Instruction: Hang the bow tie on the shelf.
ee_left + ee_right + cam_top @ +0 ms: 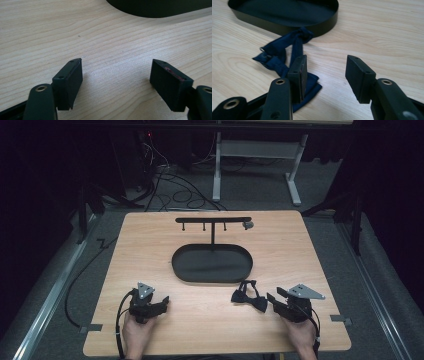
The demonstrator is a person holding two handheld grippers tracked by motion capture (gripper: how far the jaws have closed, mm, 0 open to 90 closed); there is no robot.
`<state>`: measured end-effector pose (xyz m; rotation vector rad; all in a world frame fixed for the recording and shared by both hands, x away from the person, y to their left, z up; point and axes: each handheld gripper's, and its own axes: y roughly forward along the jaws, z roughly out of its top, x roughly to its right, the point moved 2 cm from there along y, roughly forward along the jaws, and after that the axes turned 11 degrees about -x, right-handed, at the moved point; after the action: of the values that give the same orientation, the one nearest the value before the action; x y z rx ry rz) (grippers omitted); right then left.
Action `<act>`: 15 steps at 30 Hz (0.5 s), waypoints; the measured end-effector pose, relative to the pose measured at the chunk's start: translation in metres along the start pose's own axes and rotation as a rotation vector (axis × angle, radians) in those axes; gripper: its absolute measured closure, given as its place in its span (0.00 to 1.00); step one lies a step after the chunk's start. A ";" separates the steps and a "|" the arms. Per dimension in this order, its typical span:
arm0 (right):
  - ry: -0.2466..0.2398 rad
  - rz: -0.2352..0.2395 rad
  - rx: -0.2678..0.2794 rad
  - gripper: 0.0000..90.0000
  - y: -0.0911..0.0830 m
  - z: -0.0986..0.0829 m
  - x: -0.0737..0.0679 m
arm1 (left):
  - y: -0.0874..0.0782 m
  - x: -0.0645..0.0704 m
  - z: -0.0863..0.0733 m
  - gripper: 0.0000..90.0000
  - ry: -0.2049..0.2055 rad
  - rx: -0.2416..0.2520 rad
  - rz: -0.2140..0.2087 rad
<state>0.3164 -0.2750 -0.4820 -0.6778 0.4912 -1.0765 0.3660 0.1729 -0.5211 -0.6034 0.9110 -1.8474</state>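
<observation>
Fabric is what you are dealing with here — a dark navy bow tie point(249, 295) that is lying crumpled on the wooden table point(200, 320), just in front of the oval black tray point(212, 263) and its T-shaped hanger stand point(213, 221). From the high view, your right gripper point(272, 297) is sitting just beside the tie's near end, while your left gripper point(164, 301) is resting well apart from it on the bare wood. Moving to the left gripper view, you are holding the left gripper point(116, 75) with its jaws spread wide and nothing between them; the tray's rim point(160, 10) is showing at the top. In the right gripper view, the right gripper point(325, 72) is also standing wide open and gripping nothing, its left jaw standing over one wing of the bow tie point(284, 58), whose strap is trailing up against the tray wall point(287, 25). You are likely looking at something very light, soft and floppy — it will probably sag and fold once lifted, and it can hardly be hurt by squeezing. Judging from the folds, the thick knot in the middle or the doubled wing nearest your jaws is offering the surest bite; the thin strap with its small clasp is likelier to slip out.
</observation>
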 end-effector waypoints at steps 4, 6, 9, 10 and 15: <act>-0.012 0.014 0.009 0.60 -0.003 0.002 -0.005 | 0.000 0.000 0.000 0.30 0.000 0.000 0.000; -0.018 0.027 0.012 0.60 -0.004 0.005 -0.008 | 0.000 0.000 0.000 0.30 0.000 0.000 0.001; -0.023 0.036 0.007 0.59 -0.003 0.008 -0.011 | 0.000 0.000 0.000 0.30 -0.001 0.000 0.001; -0.029 0.049 0.001 0.59 -0.001 0.011 -0.014 | 0.000 0.000 0.000 0.30 -0.001 0.000 0.001; -0.061 0.065 -0.013 0.58 0.008 0.018 -0.021 | 0.000 0.000 0.000 0.30 -0.001 0.000 0.001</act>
<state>0.3250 -0.2488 -0.4744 -0.6997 0.4653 -0.9897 0.3660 0.1728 -0.5211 -0.6037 0.9109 -1.8464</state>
